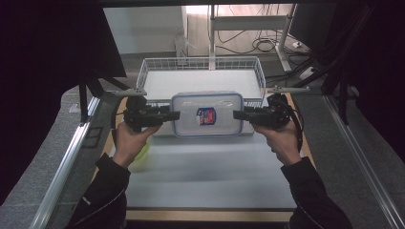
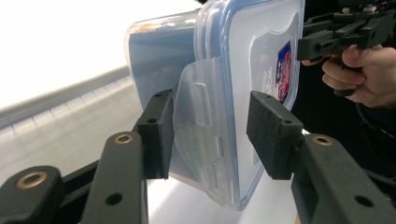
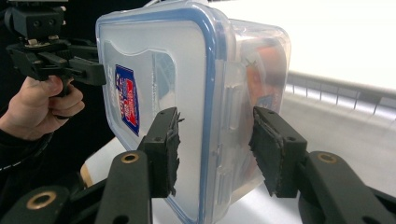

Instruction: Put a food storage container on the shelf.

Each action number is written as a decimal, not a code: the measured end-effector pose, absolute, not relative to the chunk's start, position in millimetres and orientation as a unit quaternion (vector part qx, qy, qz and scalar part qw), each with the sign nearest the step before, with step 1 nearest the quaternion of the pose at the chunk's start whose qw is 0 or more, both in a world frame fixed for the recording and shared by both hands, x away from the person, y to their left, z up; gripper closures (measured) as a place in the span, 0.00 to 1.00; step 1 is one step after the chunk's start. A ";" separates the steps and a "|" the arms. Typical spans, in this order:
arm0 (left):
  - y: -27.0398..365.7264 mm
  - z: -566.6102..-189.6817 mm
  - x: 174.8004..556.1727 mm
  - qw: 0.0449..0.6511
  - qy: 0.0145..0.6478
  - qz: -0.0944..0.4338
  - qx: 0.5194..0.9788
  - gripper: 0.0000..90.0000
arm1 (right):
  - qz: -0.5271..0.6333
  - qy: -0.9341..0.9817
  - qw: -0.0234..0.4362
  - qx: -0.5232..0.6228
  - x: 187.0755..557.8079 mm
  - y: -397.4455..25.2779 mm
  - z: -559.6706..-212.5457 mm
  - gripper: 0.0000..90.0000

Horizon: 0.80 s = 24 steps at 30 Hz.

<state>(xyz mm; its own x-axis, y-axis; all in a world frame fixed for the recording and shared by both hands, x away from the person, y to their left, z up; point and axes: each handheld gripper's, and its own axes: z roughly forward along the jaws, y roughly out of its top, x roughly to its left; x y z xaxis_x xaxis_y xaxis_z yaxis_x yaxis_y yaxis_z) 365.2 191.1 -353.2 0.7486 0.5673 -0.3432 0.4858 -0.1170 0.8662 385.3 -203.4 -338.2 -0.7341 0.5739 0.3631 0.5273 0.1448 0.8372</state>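
A clear plastic box with a blue-rimmed lid [image 1: 207, 125] and a red-and-blue sticker [image 1: 206, 116] lies on the white mat, just in front of the wire basket. My left gripper [image 1: 175, 115] is at its left end, open. In the left gripper view its jaws straddle the end latch flap [image 2: 196, 121] of the box [image 2: 252, 56]; one pad [image 2: 159, 135] touches the flap, the other stands clear. At the right end my right gripper [image 1: 237, 115] is open too, and in the right gripper view its jaws [image 3: 217, 151] stand on both sides of the lid edge [image 3: 159, 60].
A white wire basket [image 1: 143, 71] with a white floor stands right behind the box. Something yellow-green [image 1: 142, 155] lies under the left hand. The white mat [image 1: 210, 176] stretches toward the table's front edge. Metal rails run along both table sides.
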 end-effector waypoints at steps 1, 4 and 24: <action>191.1 -353.2 365.2 0.563 0.353 0.036 0.746 0.58 | 0.544 0.755 0.024 0.364 387.7 -203.0 -335.0 0.59; 192.2 -342.8 375.6 0.565 0.354 0.037 0.744 0.58 | 0.546 0.754 0.026 0.364 395.5 -201.9 -326.3 0.59; 206.0 -301.4 428.3 0.579 0.348 0.026 0.737 0.59 | 0.565 0.734 0.025 0.376 441.9 -192.5 -287.8 0.58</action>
